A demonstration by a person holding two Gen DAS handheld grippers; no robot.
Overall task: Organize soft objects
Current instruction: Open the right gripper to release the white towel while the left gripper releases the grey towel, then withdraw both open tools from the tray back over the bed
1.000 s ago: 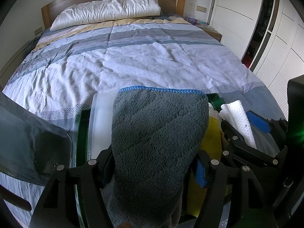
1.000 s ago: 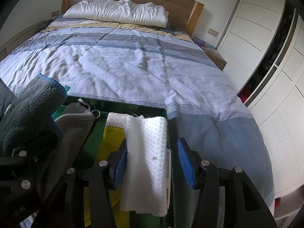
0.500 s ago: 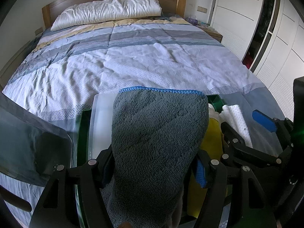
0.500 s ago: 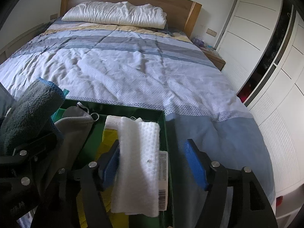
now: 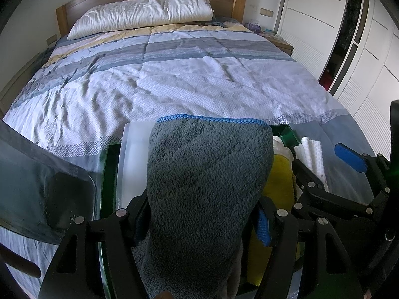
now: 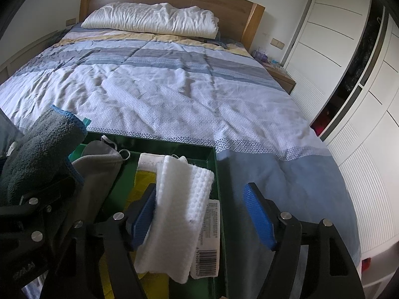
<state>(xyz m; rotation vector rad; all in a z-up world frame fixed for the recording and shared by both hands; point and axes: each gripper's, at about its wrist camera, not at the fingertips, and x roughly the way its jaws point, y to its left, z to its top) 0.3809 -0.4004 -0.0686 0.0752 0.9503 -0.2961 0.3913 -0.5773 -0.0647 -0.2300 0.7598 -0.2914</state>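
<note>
Two cloths matter here, one to each tool. The thick grey fleece towel with blue stitched edging (image 5: 209, 186) stands nearly upright between the pads of the left tool (image 5: 199, 220), which grips it low down; its long axis runs up and away from the tool, and its free top edge hangs above the left half of the dark green rectangular box (image 6: 216, 174) at the foot of the bed (image 6: 174, 94). The white waffle-weave folded cloth with a barcode label (image 6: 179, 209) lies in the box's right end, against the right wall, its length running away from the right tool (image 6: 203, 218). That tool's jaws have just been opening: the left blue pad sits just beside or touching the cloth's edge, the right pad stands well apart, outside the box wall, so nothing is gripped. A yellow cloth (image 6: 144, 182) lies under the white one, and a pale grey cloth (image 6: 99, 159) lies beside them. Judging by this, the left tool is nearer the next move: lowering the grey towel into the space left of the yellow cloth.
</note>
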